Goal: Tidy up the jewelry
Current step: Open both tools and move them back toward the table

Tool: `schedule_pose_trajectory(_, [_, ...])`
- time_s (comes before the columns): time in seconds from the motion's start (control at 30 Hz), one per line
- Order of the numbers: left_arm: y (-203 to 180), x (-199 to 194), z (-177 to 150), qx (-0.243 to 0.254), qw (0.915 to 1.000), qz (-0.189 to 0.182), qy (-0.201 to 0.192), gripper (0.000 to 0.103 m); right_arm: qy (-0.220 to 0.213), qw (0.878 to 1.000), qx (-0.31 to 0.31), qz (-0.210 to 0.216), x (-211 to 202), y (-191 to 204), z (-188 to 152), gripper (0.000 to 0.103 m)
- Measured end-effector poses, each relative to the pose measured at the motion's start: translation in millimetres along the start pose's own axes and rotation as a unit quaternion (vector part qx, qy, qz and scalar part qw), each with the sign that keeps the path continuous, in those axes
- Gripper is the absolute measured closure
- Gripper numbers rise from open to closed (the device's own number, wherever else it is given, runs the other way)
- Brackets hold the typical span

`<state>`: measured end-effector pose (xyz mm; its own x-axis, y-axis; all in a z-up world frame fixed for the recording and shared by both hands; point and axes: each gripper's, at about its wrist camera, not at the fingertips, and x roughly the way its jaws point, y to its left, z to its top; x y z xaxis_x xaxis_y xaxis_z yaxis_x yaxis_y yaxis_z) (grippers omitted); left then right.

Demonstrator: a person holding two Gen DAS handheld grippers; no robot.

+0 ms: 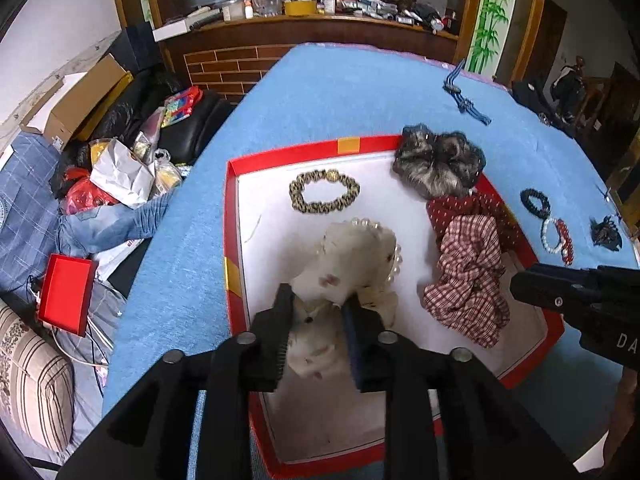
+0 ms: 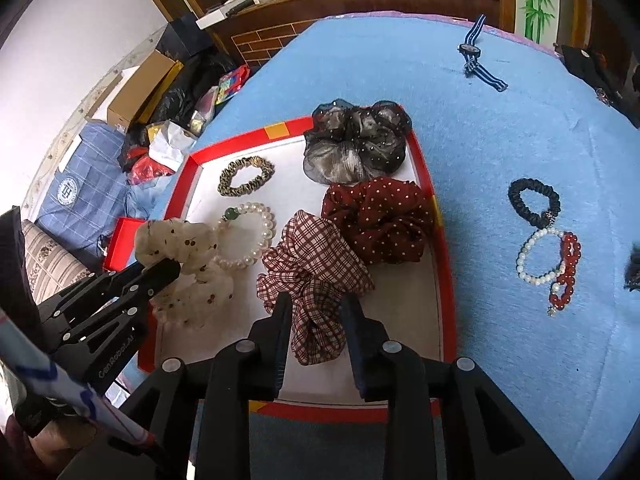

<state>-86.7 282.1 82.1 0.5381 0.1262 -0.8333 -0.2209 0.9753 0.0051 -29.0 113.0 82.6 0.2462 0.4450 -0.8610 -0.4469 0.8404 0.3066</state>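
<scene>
Both claws hung over the red-rimmed tray (image 2: 447, 280) on the blue cloth (image 2: 500, 128): left gripper (image 1: 316, 308) with jaws slightly apart astride the cream scrunchie (image 1: 352, 252), right gripper (image 2: 316, 306) likewise parted around the plaid scrunchie (image 2: 312, 264), whether pads pressed either I could not tell. Within the tray, far side, lay the grey sheer scrunchie (image 2: 356, 140), the dotted maroon scrunchie (image 2: 380, 220), a pearl bracelet (image 2: 248, 236) and a gold-black bracelet (image 2: 246, 176). Right of the tray on the cloth sat a black band (image 2: 534, 202), white and red bead bracelets (image 2: 548, 268), and far off a striped watch (image 2: 478, 56).

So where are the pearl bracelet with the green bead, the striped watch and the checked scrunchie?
Pearl bracelet (image 2: 267, 227): right wrist view, pearls on its right side.
Striped watch (image 2: 469, 49): right wrist view, its face.
Checked scrunchie (image 2: 316, 256): right wrist view, its upper folds.
</scene>
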Motion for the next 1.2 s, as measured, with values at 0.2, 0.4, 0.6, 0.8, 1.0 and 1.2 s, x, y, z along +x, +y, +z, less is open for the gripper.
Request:
schedule_pose_trajectory(0.2, [-15.2,-15.8,10.4,0.011,0.9998,-0.003,-0.018,0.077,-0.025,1.000,0.010,0.009,-22.0,-10.7,-4.9,0.074])
schedule_pose_trajectory(0.4, [-50.3,-29.7,21.5,0.039,0.9983,-0.025,-0.035,0.076,-0.050,0.998,0.046,0.008,-48.5,-41.1,-11.0,0.074])
schedule_pose_trajectory(0.6, [-96.4,-29.1,26.8,0.069,0.9953,-0.061,-0.030,0.076,-0.060,0.993,0.099,-0.013,-69.1,-88.8,-25.1,0.074])
schedule_pose_trajectory(0.8, [-143.3,-19.0,28.2,0.096,0.9909,-0.093,-0.011,0.076,-0.055,0.983,0.169,-0.041,-84.6,-149.7,-48.1,0.074])
schedule_pose_trajectory(1.0, [-186.7,3.8,34.2,0.114,0.9834,-0.137,0.032,0.076,-0.053,0.973,0.218,-0.050,-95.1,-194.4,-66.9,0.074])
schedule_pose_trajectory(1.2, [-224.3,37.6,52.9,0.119,0.9773,-0.161,0.070,0.076,-0.051,0.970,0.233,-0.053,-101.3,-219.9,-79.4,0.074])
